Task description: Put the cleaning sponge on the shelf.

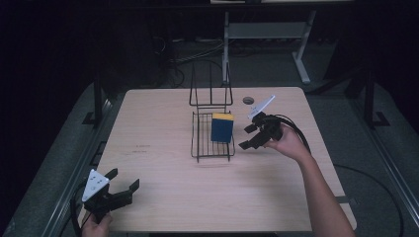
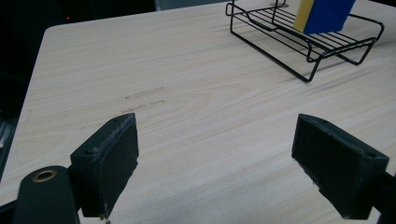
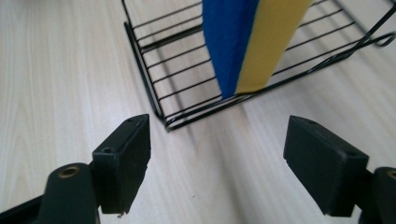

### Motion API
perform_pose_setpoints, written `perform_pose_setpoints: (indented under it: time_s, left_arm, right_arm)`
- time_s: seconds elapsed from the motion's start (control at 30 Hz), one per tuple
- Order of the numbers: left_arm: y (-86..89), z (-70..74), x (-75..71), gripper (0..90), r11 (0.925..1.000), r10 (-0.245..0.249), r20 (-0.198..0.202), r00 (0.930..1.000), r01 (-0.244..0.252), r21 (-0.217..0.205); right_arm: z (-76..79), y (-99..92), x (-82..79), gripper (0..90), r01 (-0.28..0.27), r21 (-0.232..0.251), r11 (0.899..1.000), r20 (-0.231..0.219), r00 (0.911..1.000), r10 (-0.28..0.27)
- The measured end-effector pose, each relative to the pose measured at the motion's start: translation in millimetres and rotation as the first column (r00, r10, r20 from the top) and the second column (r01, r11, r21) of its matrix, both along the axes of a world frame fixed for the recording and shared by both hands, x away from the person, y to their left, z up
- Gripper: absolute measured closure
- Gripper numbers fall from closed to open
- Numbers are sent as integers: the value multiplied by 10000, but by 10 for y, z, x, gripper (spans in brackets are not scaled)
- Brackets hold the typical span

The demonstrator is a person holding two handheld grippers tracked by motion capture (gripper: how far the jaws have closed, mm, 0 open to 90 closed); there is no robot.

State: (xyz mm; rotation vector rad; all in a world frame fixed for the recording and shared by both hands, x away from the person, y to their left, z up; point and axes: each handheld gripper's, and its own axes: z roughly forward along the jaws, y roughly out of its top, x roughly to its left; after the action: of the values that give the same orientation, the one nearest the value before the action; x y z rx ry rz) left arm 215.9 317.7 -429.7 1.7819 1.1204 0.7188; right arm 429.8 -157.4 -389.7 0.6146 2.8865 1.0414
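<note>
The right gripper (image 1: 252, 137) has its two black jaws spread wide with nothing between them, just beside the right edge of the low black wire rack (image 1: 200, 138). In that rack stands the blue and yellow rectangular sponge (image 1: 222, 128), upright on its edge near the rack's right side, apart from the jaws. The left gripper (image 1: 123, 181) is also wide open and empty, well apart from the rack, over the near left corner of the pale wooden table (image 1: 163, 118).

Sponge (image 3: 252, 42): top cut off by the upper edge in the right gripper view. Wire rack (image 2: 303, 42): far end cropped in the left gripper view. Small round object (image 1: 248, 100) on table: too small to identify.
</note>
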Motion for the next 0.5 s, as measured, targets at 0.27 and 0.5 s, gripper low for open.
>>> perform_pose_setpoints:
  time_s: [0.27,0.5]
  left_arm:
    - [14,1,-2,141,10000,20,19,10000,-20,-23]
    - [11,10,-10,141,10000,4,46,10000,-4,-2]
  right_arm:
    - [-4,24,-29,221,-101,-163,9998,-40,9999,101]
    - [-1,53,-95,211,-203,-226,9995,6,9998,203]
